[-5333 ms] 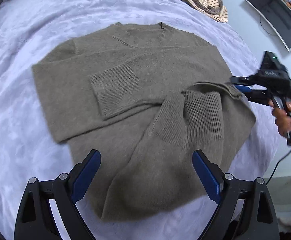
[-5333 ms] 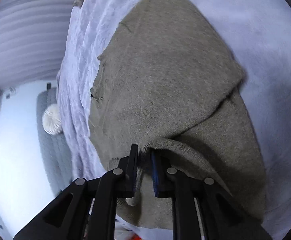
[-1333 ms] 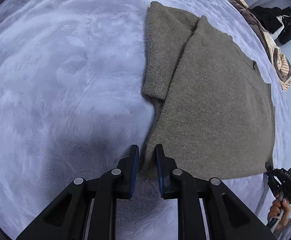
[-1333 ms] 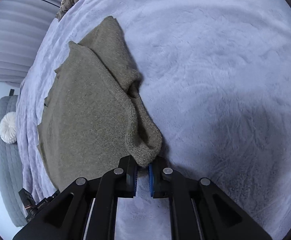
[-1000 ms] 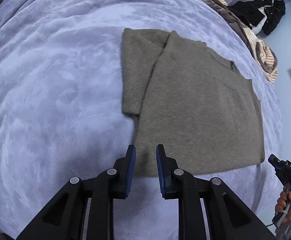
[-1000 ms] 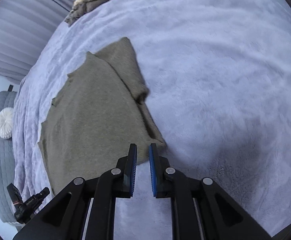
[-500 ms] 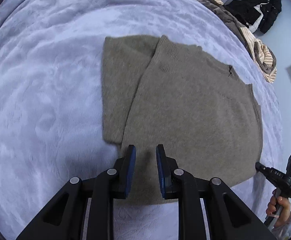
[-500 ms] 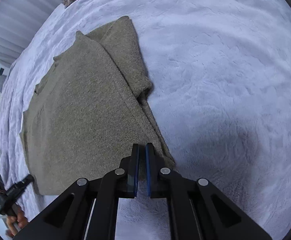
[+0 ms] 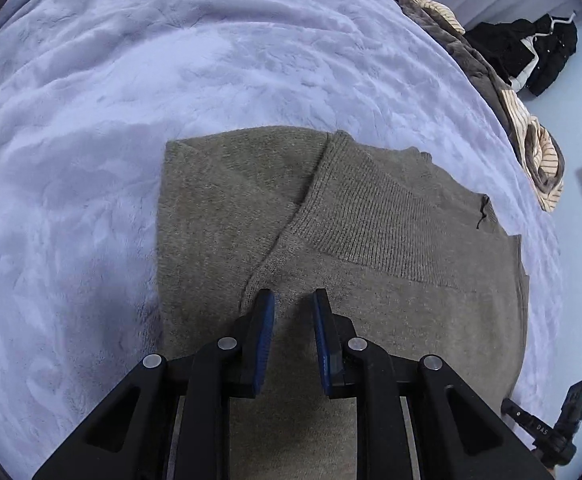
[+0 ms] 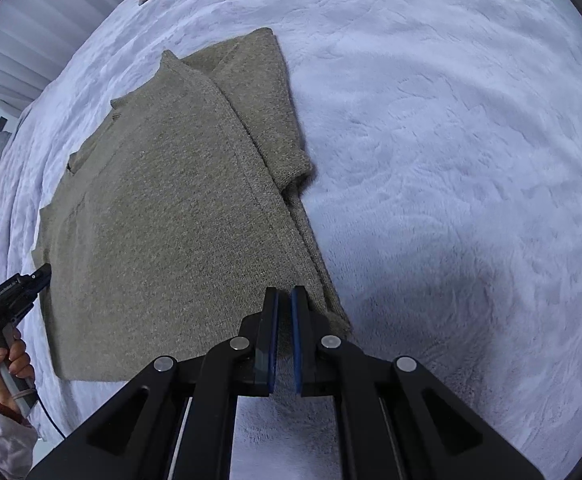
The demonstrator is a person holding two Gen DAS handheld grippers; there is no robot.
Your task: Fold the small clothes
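Folded flat on lilac bed blanket (image 9: 171, 80): one olive knit sweater (image 10: 163, 208). Pointing steeply down over it, left gripper (image 9: 293, 300), fingers slightly apart, holding nothing. At its near corner, right gripper (image 10: 284, 294), fingers closed, grip on fabric unclear.

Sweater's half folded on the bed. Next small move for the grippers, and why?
Probably nip the near edge. The sweater lies flat on the blanket, sleeve tucked. Right gripper is shut over one near corner; left gripper, slightly open, hovers over the other.
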